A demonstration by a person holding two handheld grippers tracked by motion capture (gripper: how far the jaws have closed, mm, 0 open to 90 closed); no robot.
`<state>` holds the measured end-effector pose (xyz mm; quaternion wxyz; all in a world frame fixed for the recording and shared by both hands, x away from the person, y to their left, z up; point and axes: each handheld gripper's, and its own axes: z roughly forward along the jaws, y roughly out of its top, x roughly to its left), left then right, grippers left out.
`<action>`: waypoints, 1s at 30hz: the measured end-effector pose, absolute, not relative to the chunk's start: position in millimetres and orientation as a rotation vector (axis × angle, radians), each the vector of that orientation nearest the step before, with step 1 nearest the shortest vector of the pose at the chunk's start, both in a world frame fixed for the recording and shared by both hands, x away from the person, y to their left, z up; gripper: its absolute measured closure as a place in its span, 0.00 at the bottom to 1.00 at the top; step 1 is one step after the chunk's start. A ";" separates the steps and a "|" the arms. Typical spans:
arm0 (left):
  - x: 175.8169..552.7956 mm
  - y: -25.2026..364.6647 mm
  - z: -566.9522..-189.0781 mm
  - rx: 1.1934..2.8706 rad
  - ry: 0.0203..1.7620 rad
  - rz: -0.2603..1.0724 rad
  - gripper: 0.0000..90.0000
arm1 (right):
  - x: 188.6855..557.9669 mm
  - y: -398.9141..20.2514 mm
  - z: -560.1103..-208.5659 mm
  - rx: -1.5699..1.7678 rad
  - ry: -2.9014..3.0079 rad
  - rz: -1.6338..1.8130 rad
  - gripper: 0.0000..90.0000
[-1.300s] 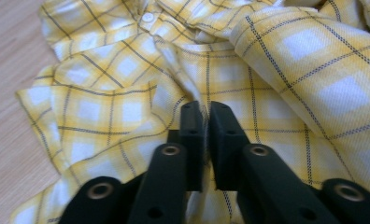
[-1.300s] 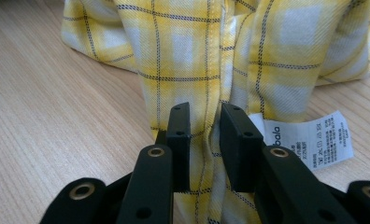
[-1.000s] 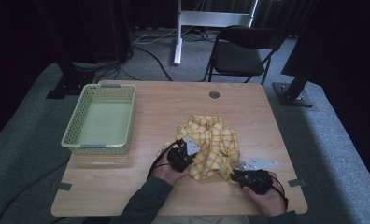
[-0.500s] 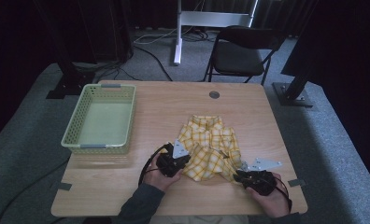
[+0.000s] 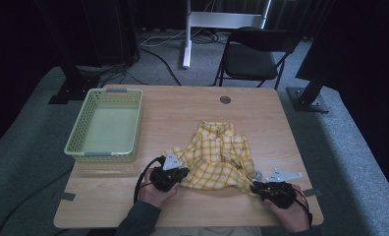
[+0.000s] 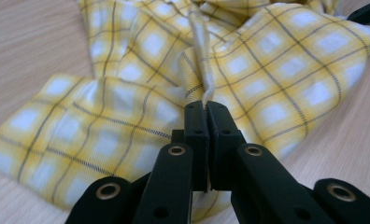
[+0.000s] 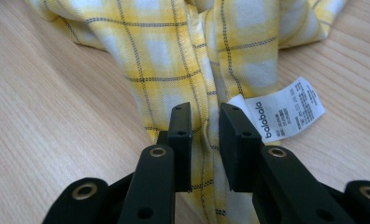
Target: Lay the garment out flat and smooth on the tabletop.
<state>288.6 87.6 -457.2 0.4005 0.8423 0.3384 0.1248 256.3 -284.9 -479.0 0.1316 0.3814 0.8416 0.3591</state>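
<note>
High view showed that over the last second you had drawn both grippers toward your edge of the wooden table, and the yellow plaid shirt had stretched out with them, lying right of the green basket. Your left gripper was closed tight, its jaws pinching a pale fabric edge of the shirt. Your right gripper stood partly closed with a fold of the shirt between its jaws, beside the white label.
</note>
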 end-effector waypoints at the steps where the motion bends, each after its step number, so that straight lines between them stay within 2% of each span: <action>1: 287.8 89.5 -457.9 2.124 0.861 0.313 0.98 | 255.5 -286.3 -478.9 1.110 2.443 1.041 0.83; 17: 289.1 99.2 -471.3 2.155 0.934 0.330 0.98 | 244.9 -301.3 -478.7 1.145 2.430 1.035 0.83; 22: 285.2 96.1 -466.3 2.153 0.896 0.341 0.88 | 244.9 -302.9 -479.5 1.160 2.423 1.061 0.78; 30: 277.4 90.0 -450.8 2.125 0.847 0.389 0.84 | 244.2 -298.1 -477.8 1.134 2.423 1.052 0.76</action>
